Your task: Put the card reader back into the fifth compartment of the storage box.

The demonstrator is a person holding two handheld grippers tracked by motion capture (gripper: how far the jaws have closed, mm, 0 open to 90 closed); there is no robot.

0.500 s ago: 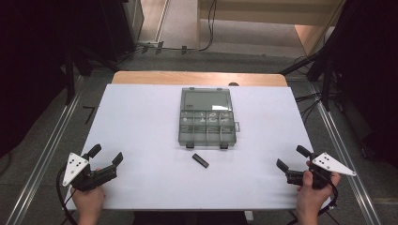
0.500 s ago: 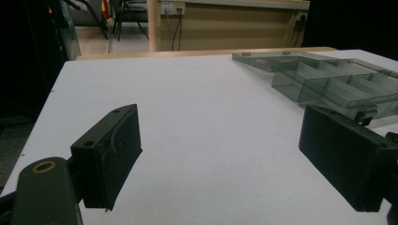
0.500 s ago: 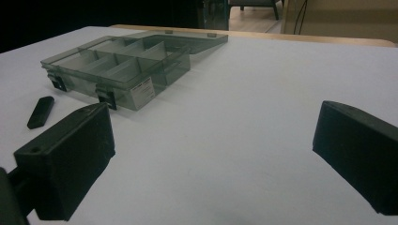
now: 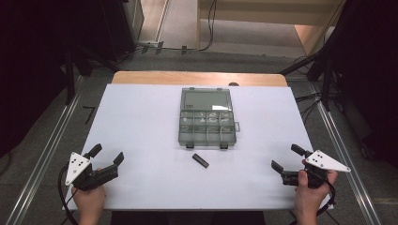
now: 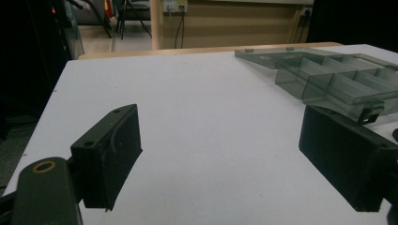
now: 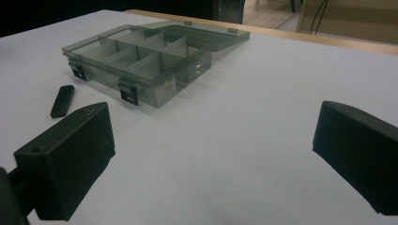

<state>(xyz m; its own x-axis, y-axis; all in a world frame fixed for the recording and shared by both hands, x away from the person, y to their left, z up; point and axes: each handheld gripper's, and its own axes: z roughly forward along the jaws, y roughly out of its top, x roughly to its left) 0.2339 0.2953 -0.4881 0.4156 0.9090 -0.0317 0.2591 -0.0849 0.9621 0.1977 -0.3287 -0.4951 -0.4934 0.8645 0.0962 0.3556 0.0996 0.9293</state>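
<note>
Nothing on the surface (image 4: pixel 141 122) has shifted since a moment ago; both tools sit at the same near corners, with at most a slight twitch of the hands.

Largest is the white surface itself, a wooden strip showing along its far edge. Next comes the smoky transparent organizer box (image 4: pixel 206 123), lying open near the middle with its lid (image 4: pixel 206 100) folded flat toward the far side and its tray split into small compartments; two dark latches hang off its near edge. I can make out pale marks in some compartments from the high view, but no writing or brand is readable anywhere.

At the near left corner, the left tool (image 4: pixel 106 155) is held by a hand (image 4: pixel 89 201), jaws spread wide with nothing between them. At the near right corner, the right tool (image 4: pixel 287 157) is likewise spread and empty.

Smallest, a short black bar (image 4: pixel 200 161) lies flat just in front of the box, apart from it.
</note>
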